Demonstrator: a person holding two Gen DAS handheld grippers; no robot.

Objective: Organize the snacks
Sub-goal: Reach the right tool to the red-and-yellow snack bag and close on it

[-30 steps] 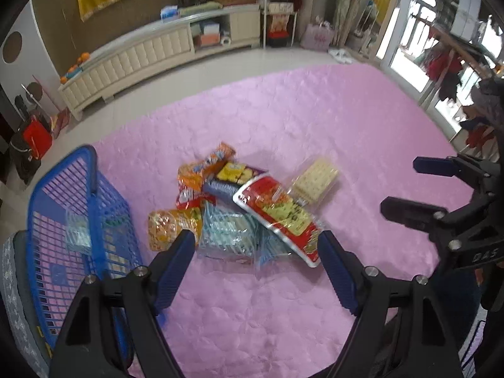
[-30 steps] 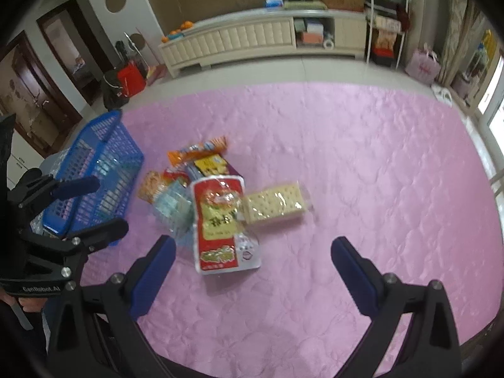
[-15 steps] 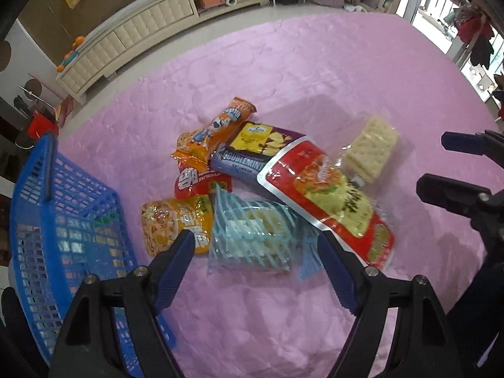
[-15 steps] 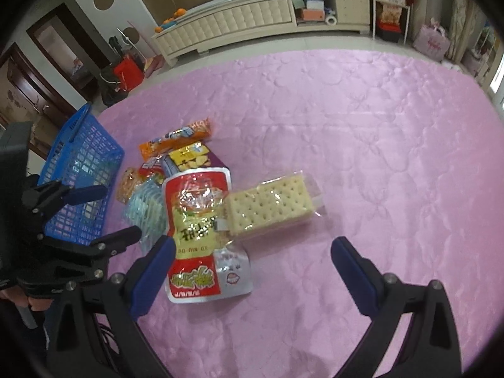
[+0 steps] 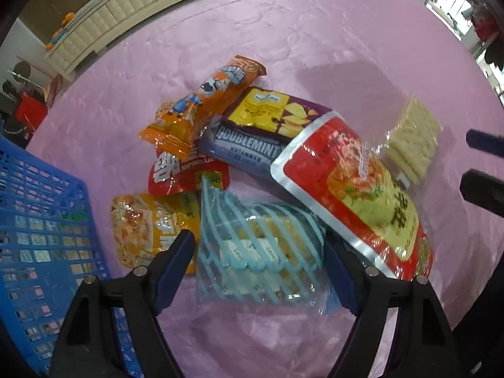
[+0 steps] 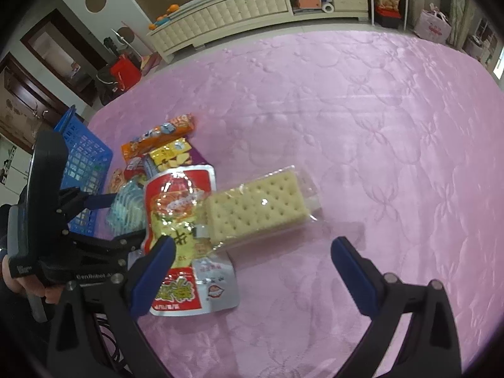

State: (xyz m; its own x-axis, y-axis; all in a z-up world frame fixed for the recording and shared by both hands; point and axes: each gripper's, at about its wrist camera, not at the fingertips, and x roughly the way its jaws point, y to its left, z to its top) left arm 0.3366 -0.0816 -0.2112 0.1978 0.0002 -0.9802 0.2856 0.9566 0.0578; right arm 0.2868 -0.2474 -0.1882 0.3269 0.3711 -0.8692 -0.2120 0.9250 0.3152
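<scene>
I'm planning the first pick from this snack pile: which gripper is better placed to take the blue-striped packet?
Left. The left gripper is open, with its fingers on either side of the blue-striped packet. The right gripper hangs open nearer the cracker pack.

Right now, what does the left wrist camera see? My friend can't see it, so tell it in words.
The open left gripper hangs over a clear pack with light blue stripes, its jaws on either side and not squeezing. The pack lies in a pile of snacks on a pink cloth, beside a big red pouch and a Doublemint pack. A blue basket sits at the left.
</scene>
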